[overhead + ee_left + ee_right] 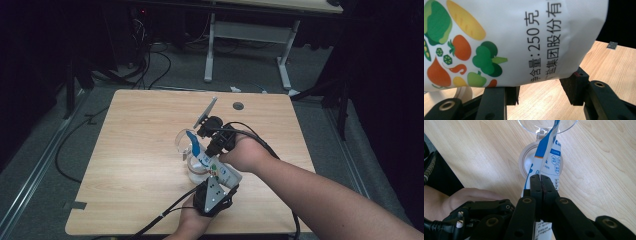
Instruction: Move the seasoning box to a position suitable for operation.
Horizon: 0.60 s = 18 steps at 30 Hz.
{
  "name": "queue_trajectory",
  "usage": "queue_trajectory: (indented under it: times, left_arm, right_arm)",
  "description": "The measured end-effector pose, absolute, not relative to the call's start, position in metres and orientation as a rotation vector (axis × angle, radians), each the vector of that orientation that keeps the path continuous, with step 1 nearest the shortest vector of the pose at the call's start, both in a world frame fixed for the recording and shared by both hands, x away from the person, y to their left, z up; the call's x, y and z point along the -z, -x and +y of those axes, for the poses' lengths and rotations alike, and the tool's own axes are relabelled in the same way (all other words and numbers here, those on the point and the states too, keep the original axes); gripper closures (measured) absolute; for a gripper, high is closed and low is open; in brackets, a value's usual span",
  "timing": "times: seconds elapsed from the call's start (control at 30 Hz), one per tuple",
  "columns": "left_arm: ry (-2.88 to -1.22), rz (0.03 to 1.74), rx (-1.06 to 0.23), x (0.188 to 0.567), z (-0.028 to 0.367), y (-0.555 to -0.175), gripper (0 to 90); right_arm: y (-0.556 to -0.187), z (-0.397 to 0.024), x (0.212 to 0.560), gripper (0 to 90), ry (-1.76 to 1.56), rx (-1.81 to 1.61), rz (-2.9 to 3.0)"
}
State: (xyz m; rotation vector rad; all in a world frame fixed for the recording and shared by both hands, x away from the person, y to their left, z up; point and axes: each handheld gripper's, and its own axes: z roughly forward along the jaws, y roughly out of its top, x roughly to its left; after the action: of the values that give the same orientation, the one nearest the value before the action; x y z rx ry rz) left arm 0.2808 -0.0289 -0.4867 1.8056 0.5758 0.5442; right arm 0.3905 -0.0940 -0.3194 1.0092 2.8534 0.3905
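Observation:
A white packet (221,169) with a blue top end and printed vegetables (524,37) hangs tilted over a clear round container (192,167) on the wooden table (140,150). My right gripper (204,149) is shut on the packet's upper part (549,157), with its jaws (541,182) pressed together on the film. The packet's blue tip points toward the container's hinged clear lid (547,125). My left gripper (224,184) grips the packet's lower end from the near side. In the left gripper view its jaws (544,90) stand apart against the packet's bottom edge.
A round cable hole (238,106) sits near the table's far edge. Beyond the table stands another desk's white frame (250,35), with cables on the floor at the left (145,65). The person's right forearm (320,195) crosses the table's near right corner.

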Motion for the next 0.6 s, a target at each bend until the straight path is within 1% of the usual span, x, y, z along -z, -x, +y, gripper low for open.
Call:
queue_trajectory:
  times: [0.6]
  left_arm:
    - [-1.802, 0.575, -0.549, 0.4843, -0.0293, -0.2813, 53.5]
  right_arm:
    - [-0.3905, -0.0914, 0.3183, 89.9, -0.994, -0.4, 2.86]
